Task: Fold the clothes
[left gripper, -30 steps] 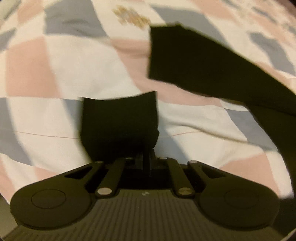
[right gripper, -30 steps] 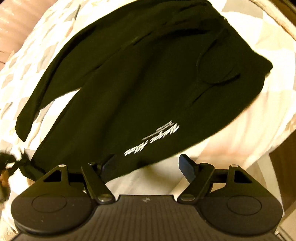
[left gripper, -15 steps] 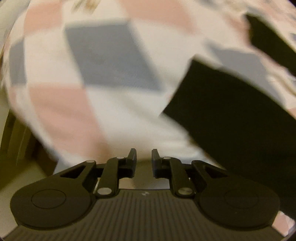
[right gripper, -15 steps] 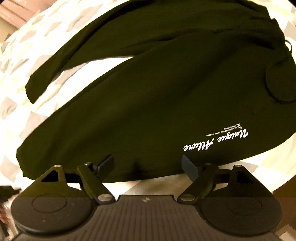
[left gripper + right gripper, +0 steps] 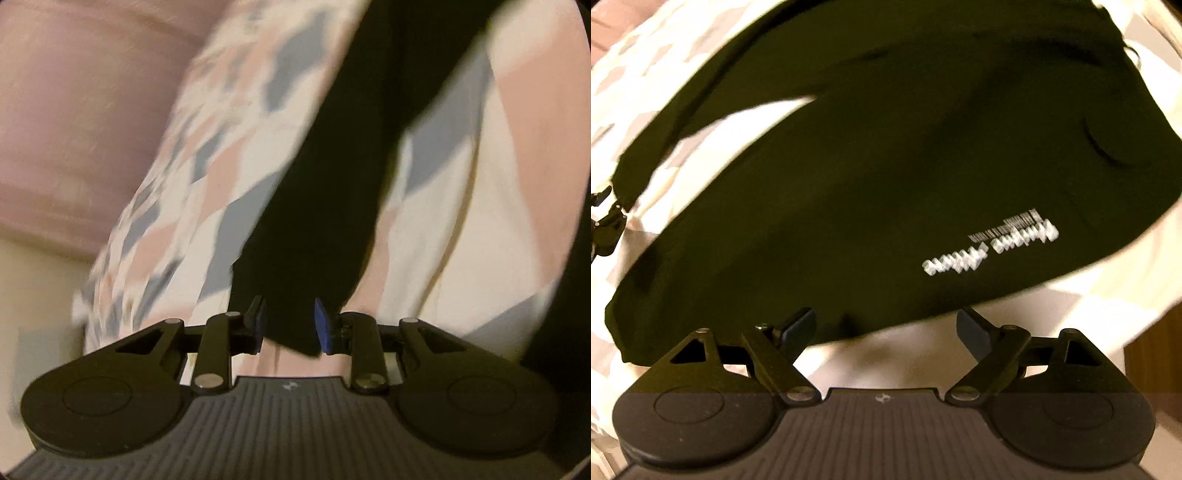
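A black sweatshirt [image 5: 886, 166] with white script lettering [image 5: 990, 251] lies spread on a checked bedspread [image 5: 1108, 295]. My right gripper [image 5: 886, 325] is wide open at the garment's near edge, its left fingertip over the cloth and its right one over bare bedding. One long sleeve [image 5: 332, 184] runs from the top right down to my left gripper [image 5: 290, 321]. That gripper is open, with the cuff end lying between its blue pads [image 5: 321, 326]. The left gripper [image 5: 605, 221] also shows at the far left of the right wrist view, at the sleeve's tip.
The pink, grey and white bedspread [image 5: 461, 240] covers the bed. A pink padded surface [image 5: 74, 129] rises at the left, with pale floor or wall below it. A brown wooden edge [image 5: 1152, 350] stands beside the bed at the right.
My left gripper let go of the black cloth it held a second ago, swung round, and now straddles the sleeve's cuff. The right gripper stayed open and shifted slightly along the sweatshirt's edge.
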Action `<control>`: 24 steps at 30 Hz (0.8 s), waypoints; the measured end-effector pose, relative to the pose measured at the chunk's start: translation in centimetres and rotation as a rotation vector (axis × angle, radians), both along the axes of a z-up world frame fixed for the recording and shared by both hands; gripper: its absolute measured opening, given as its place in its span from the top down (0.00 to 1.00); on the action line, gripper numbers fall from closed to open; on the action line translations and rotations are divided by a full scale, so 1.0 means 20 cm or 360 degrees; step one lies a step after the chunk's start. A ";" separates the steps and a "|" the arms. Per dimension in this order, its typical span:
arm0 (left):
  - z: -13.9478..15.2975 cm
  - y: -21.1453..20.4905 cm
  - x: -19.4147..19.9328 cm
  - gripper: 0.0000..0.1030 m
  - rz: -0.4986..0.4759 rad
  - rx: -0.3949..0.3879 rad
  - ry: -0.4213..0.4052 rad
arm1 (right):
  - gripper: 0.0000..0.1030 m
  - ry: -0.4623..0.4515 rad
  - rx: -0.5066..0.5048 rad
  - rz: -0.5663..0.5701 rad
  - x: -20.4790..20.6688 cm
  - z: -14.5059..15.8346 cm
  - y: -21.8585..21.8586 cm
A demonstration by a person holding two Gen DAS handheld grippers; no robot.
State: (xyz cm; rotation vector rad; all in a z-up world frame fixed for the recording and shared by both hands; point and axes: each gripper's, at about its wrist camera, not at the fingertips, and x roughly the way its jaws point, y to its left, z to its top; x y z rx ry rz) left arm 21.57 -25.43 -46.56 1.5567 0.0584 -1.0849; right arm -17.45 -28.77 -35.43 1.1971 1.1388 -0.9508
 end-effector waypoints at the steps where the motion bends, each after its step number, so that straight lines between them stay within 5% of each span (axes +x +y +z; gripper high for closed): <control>1: -0.07 0.00 0.01 0.74 -0.0080 0.0077 -0.0055 | 0.16 0.0014 0.0026 -0.0022 -0.02 -0.01 0.00; 6: -0.24 0.05 0.06 0.70 -0.0338 0.0195 -0.0243 | 0.14 0.0049 0.0121 -0.0132 -0.06 -0.08 -0.04; 7: -0.24 0.03 0.07 0.89 -0.0358 0.0194 -0.0251 | 0.14 0.0046 0.0134 -0.0144 -0.05 -0.09 -0.05; 8: -0.19 0.01 0.10 0.96 -0.0347 0.0162 -0.0228 | 0.14 0.0040 0.0145 -0.0149 -0.04 -0.10 -0.06; 13: 0.37 -0.30 0.37 0.90 0.0055 -0.0368 0.0023 | 0.14 -0.0008 0.0131 -0.0129 0.01 -0.10 -0.13; 14: 0.50 -0.40 0.47 0.86 0.0223 -0.0525 0.0071 | 0.14 -0.0015 0.0131 -0.0131 0.02 -0.10 -0.14; 17: 0.73 -0.61 0.78 0.77 0.0693 -0.0720 0.0251 | 0.14 -0.0039 0.0121 -0.0129 0.04 -0.10 -0.17; 21: 0.72 -0.61 0.95 0.77 0.1117 -0.0649 0.0532 | 0.14 -0.0084 0.0052 -0.0108 0.04 -0.05 -0.17; 24: 0.67 -0.39 0.83 0.71 0.1272 -0.0536 0.0776 | 0.13 -0.0091 -0.0001 -0.0098 0.01 -0.02 -0.16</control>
